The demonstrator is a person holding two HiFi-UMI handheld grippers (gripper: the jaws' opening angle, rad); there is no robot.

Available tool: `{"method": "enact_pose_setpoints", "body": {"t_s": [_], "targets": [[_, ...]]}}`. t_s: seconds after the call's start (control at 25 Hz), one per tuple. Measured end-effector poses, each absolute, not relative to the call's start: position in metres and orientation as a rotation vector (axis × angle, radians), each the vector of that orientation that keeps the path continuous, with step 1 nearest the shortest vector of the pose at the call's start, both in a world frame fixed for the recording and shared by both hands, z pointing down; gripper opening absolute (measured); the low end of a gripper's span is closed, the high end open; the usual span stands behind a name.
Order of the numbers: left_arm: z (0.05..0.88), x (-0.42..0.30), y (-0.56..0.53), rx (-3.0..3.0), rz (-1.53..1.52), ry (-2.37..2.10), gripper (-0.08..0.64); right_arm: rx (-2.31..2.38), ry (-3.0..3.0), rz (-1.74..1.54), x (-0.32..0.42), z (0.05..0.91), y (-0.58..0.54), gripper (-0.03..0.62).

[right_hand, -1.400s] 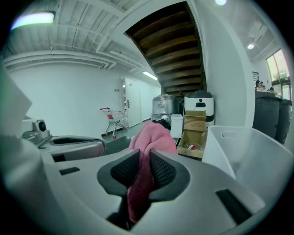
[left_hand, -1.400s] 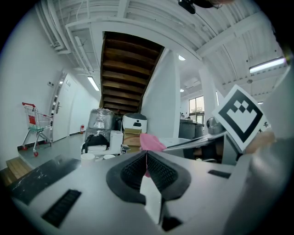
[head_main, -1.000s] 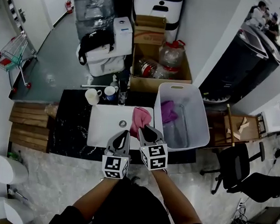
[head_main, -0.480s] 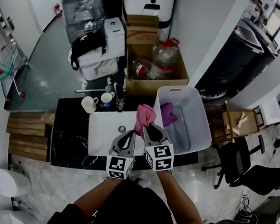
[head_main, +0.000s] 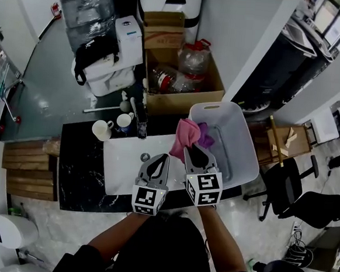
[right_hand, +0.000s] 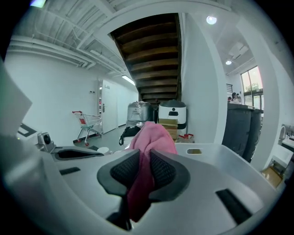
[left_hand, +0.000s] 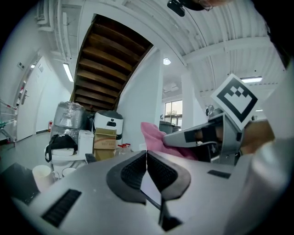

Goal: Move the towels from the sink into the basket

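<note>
Your right gripper (head_main: 196,150) has its jaws clamped on the pink towel (head_main: 187,131) at the basket's (head_main: 246,145) left rim; its middle lies just rightward. Your left gripper (head_main: 158,162), jaws together and empty, hovers over the sink (head_main: 121,158).

You seem to be in a test hall or lab, not a home. Your black stone counter (head_main: 77,166) with its white sink (head_main: 118,158) stands as a lone island on an open floor. Around it are cardboard boxes (head_main: 179,103), a shopping cart (right_hand: 89,123) and office chairs (head_main: 319,212). A bare wooden staircase (left_hand: 110,69) rises overhead beneath a white industrial ceiling (right_hand: 59,41).
</note>
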State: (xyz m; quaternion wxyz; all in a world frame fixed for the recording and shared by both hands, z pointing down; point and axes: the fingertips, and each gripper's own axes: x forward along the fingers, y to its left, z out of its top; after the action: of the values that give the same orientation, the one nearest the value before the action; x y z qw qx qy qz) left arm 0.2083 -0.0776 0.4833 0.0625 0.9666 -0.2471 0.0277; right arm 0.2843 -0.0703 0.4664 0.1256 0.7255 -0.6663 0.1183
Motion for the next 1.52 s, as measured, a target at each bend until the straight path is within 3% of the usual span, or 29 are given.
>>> {"method": "enact_pose_setpoints", "body": {"t_s": [0.84, 1.52], "targets": [[0.481, 0.281, -0.1, 2.863, 0.111, -0.893, 0.014, 2.022, -2.006, 0.43, 0.388, 0.478, -0.092, 0.081], [0.489, 0.31, -0.123, 2.785, 0.139, -1.08, 0.014, 1.836, -2.03, 0.541, 0.43, 0.546, -0.118, 0.083]]}}
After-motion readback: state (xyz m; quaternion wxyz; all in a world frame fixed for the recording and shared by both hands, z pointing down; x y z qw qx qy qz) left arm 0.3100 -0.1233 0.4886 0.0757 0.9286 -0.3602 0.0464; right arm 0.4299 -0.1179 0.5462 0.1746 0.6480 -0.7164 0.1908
